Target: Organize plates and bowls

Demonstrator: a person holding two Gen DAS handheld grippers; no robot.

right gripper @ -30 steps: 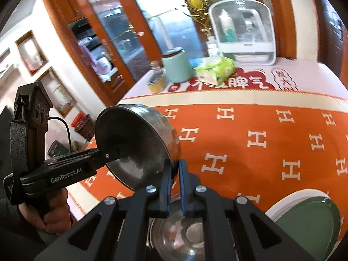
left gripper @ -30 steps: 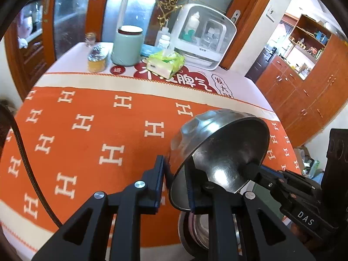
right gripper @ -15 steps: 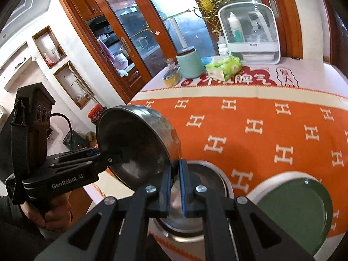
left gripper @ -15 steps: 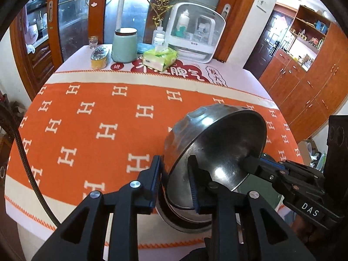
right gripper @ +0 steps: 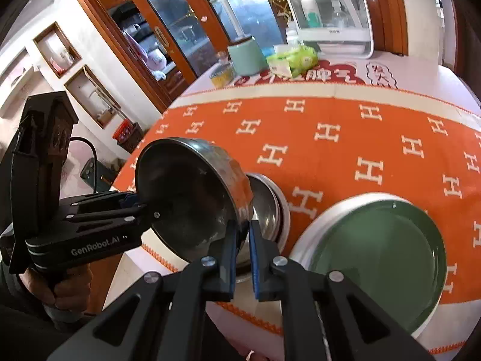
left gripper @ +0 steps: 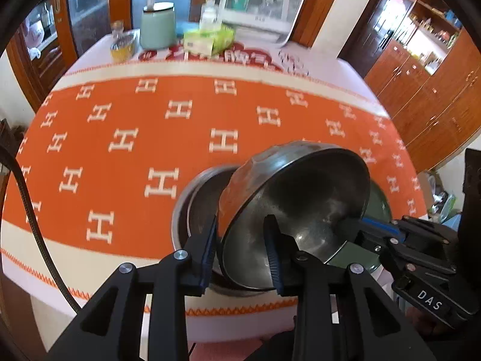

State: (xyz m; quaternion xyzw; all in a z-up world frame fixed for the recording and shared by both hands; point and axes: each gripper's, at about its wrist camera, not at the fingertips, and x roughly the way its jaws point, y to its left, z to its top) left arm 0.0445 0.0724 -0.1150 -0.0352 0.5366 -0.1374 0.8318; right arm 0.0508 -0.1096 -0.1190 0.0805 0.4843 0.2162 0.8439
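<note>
The left gripper [left gripper: 242,252] straddles the near rim of a steel bowl [left gripper: 296,207]; its jaws have just been opening, the outer pad beside the bowl's wall and the inner one standing clear inside, so the grip looks slack. The bowl hangs tilted, its mouth facing the near edge of the counter [left gripper: 144,162], over a stack of steel bowls [left gripper: 192,198] that sits near that edge on the orange cloth [left gripper: 99,138]. To the right, the right gripper [right gripper: 243,240] has its jaws pinched nearly closed on the bowl's opposite rim. Further right a green plate [right gripper: 378,258] lies on a white plate [right gripper: 303,240], just beside the stack. At the far edge stand a mint canister [left gripper: 157,25], a tissue pack [left gripper: 209,40] and a white cabinet [left gripper: 261,0].
</note>
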